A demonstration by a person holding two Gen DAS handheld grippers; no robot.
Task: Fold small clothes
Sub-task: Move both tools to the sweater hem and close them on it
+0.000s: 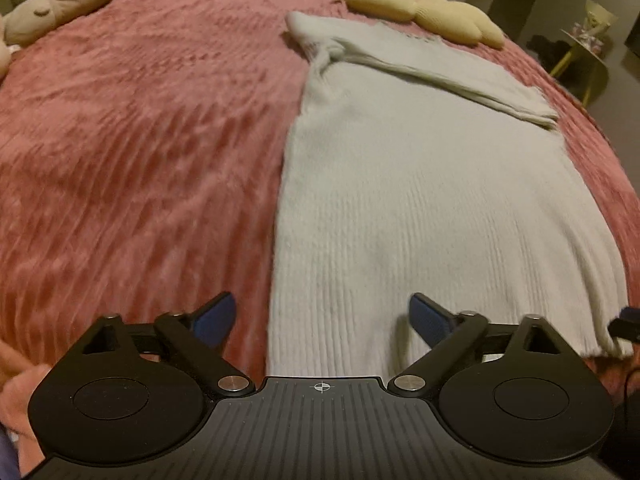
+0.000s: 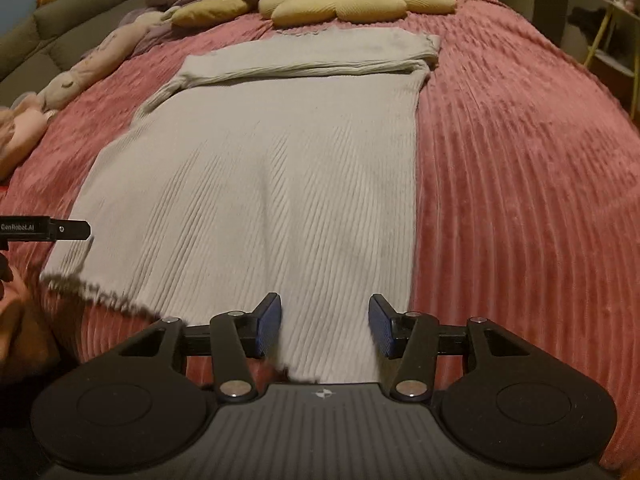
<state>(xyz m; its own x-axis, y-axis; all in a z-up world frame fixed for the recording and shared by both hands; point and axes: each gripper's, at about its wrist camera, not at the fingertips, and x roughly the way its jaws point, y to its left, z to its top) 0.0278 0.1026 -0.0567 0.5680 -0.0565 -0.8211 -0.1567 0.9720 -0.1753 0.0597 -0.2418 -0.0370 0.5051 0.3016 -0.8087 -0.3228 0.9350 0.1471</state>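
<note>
My own gripper body covers the near hem of the pale knit garment (image 2: 256, 184) along the bottom of the right wrist view, so I cannot see how that edge lies. At the left edge of that view my other gripper (image 2: 68, 230) is cut off; only one black fingertip shows. In the left wrist view the garment's lower right corner smears into blur. The small table (image 1: 586, 46) at the upper right there holds things too small to name. The beige plush toy (image 1: 60, 4) runs off the upper left. At the lower left, something pinkish, blurred, is cut by the frame.
</note>
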